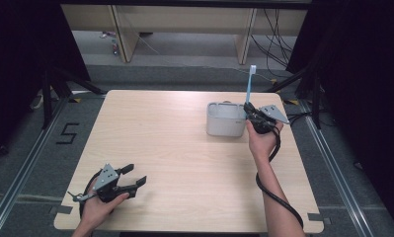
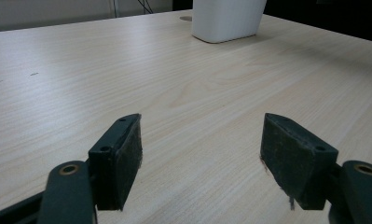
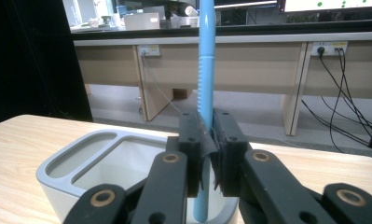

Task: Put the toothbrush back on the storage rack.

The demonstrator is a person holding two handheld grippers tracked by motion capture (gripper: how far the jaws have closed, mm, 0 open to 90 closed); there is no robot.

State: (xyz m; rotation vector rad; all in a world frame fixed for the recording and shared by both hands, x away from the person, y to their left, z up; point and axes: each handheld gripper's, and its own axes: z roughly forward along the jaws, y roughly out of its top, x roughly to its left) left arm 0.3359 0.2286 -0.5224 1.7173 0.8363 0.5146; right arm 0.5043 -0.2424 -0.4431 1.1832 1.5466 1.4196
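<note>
A blue toothbrush [image 1: 249, 86] stands upright with its white head on top, and my right gripper [image 1: 248, 111] is shut on its handle at the right side of a white two-part holder [image 1: 225, 120]. In the right gripper view the toothbrush [image 3: 205, 70] rises between the closed pads [image 3: 193, 140], and its lower end hangs at the rim of the holder [image 3: 69, 161]. My left gripper [image 1: 134, 177] rests open near the table's front left corner. Its pads [image 2: 127, 154] stand wide apart over bare wood, with the holder [image 2: 228, 18] far ahead.
The light wooden table [image 1: 175, 148] stands on a grey floor. Black stands and curtains flank it on both sides. Desks and hanging cables [image 1: 276, 34] lie beyond the far edge. A cable [image 1: 278, 197] trails from the right gripper along the forearm.
</note>
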